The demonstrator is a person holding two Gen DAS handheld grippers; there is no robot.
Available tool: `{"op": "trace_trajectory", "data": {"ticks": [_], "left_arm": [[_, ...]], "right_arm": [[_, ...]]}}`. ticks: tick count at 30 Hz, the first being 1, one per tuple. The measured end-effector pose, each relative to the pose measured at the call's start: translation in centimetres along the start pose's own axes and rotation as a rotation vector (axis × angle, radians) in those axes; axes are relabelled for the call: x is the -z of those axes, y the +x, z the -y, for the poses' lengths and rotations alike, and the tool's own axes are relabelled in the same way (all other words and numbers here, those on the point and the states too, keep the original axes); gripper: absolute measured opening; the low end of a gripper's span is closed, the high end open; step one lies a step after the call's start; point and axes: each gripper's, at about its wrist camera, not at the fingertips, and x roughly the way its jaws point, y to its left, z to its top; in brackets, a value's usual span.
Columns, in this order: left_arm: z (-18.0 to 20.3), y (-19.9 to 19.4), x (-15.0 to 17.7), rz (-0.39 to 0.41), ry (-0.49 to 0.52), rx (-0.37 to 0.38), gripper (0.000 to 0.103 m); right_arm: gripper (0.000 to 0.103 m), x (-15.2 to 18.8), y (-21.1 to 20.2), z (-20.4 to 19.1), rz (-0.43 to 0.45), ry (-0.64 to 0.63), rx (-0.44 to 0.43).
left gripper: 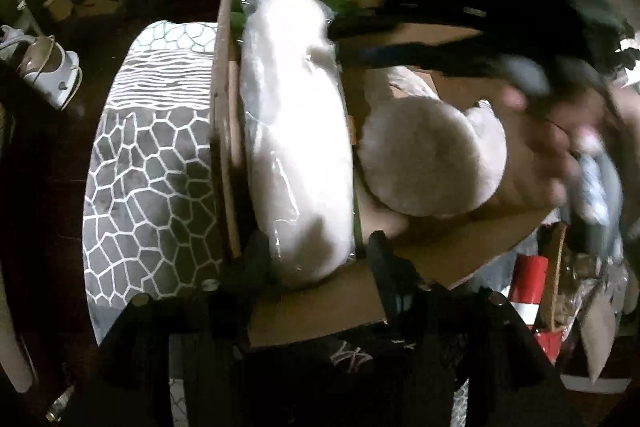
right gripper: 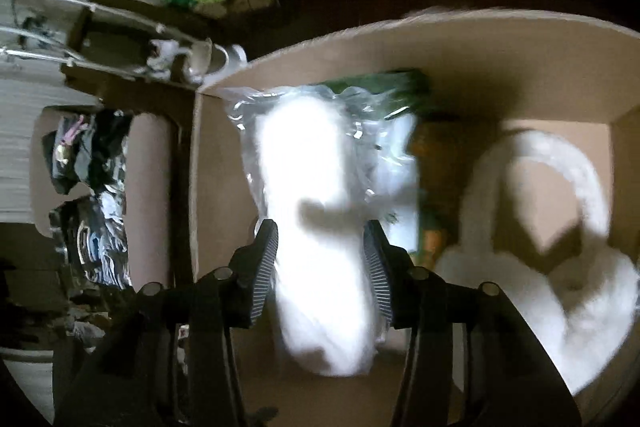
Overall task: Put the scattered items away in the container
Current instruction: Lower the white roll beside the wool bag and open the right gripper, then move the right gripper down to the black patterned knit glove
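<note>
Cardboard box (right gripper: 208, 187) holding a white fluffy item sealed in a clear bag (right gripper: 320, 207) and, beside it, furry earmuffs (right gripper: 560, 267). Right gripper (right gripper: 322, 267) and left gripper (left gripper: 316, 259) each straddle the bagged item, jaws parted; contact with the bag cannot be told.

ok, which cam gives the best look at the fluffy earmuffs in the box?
Right wrist: the earmuffs show both furry pads plus the full arched headband, lying beside the bagged white item. Left wrist shows one pad clearly; the rest is hidden behind the blurred hand.
</note>
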Motion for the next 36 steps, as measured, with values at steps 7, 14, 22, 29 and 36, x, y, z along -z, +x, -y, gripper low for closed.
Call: {"op": "trace_trajectory", "data": {"ticks": [7, 14, 22, 29, 36], "left_arm": [[1.1, -1.2, -0.5, 0.021, -0.008, -0.061, 0.052], [2.5, -2.4, -0.8, 0.043, -0.016, -0.091, 0.053], [6.6, -3.8, 3.0, 0.052, 0.037, -0.036, 0.054], [12.4, -1.9, 12.3, -0.034, 0.155, 0.06, 0.062], [16.4, 4.7, 19.1, -0.238, 0.141, 0.104, 0.063]], "right_arm": [[0.048, 5.7, -6.6, -0.5, 0.071, -0.092, 0.05], [0.055, 13.1, -13.6, 0.9, 0.183, -0.07, 0.108], [0.06, 23.5, -19.2, 7.4, 0.226, 0.059, 0.169], [0.065, 32.2, -21.1, 15.6, 0.225, 0.254, 0.225], [0.065, 37.7, -18.5, 20.7, 0.159, 0.312, 0.267]]}}
